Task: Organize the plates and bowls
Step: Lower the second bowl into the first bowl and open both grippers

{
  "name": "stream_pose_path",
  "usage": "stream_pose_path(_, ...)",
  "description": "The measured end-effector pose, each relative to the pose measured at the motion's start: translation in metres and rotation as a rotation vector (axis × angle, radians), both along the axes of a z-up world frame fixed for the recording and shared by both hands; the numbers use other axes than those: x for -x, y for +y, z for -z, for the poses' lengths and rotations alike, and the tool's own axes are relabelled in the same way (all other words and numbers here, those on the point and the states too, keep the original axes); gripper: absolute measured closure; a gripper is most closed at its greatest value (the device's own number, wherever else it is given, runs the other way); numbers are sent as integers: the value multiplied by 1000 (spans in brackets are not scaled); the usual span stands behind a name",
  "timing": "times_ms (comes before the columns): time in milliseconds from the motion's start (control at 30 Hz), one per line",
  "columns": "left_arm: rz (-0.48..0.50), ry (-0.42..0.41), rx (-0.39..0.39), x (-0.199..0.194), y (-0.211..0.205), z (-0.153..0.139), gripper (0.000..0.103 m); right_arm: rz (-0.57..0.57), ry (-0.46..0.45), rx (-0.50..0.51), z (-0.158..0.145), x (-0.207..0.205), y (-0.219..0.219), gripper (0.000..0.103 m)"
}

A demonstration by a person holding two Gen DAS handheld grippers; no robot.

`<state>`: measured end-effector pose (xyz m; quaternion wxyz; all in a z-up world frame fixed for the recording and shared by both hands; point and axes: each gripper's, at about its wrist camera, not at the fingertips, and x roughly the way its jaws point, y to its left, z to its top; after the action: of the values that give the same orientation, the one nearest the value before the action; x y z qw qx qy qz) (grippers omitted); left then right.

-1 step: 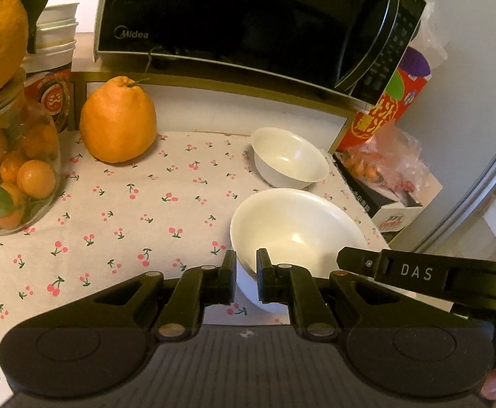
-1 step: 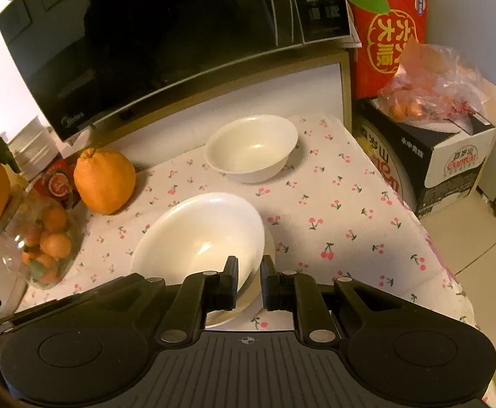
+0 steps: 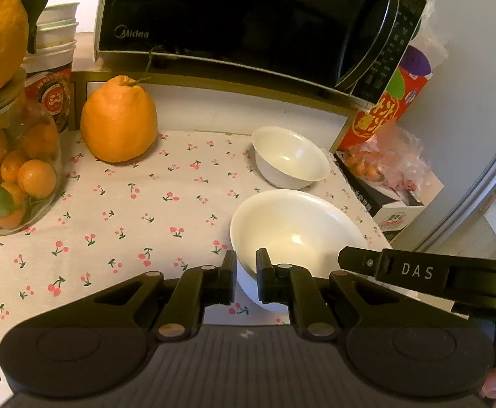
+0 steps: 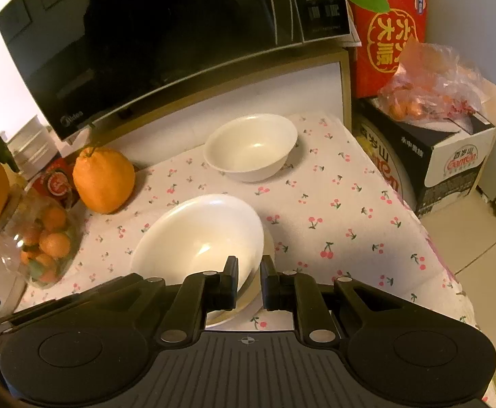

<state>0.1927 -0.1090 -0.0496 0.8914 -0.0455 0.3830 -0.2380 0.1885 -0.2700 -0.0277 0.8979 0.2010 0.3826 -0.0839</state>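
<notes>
The large bowl was pinched at opposite rims by the left gripper and the right gripper, likely for steady carrying toward the small bowl ahead.

Glossy white glazed bowls rest on matt printed cloth; the jar is clear glass, the microwave door reflective black, the grippers matt black plastic.

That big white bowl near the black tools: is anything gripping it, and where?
Yes. Both grippers hold the large white ceramic bowl by its near rim: left gripper, right gripper, jaws pinched on the edge.
</notes>
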Motion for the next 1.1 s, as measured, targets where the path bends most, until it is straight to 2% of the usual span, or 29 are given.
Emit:
stream_pose_path(433, 0, 25, -1, -4, -2, 4, 92, -2, 23, 0, 7, -2, -5, 89)
stream_pose_path(533, -5, 36, 15, -6, 0, 4, 89, -3, 27, -3, 8, -1, -7, 86)
stream_pose_path(600, -9, 47, 21, -7, 1, 4, 80, 1, 25, -10, 7, -1, -9, 86)
stream_pose_path(700, -20, 69, 38, -8, 3, 3, 78, -6, 29, -32, 7, -1, -11, 84)
stream_pose_path(867, -16, 127, 70, -12, 6, -2, 71, -2, 35, -59, 3, 0, -16, 69)
stream_pose_path(933, -15, 143, 76, -12, 5, -4, 67, 0, 29, -70, -1, 0, -17, 59)
stream_pose_path(1000, -16, 151, 79, -11, 5, -6, 59, 2, 21, -71, -5, 2, -18, 51)
stream_pose_path(1100, -25, 153, 79, -10, 5, -10, 50, -5, 13, -65, -11, 4, -19, 45)
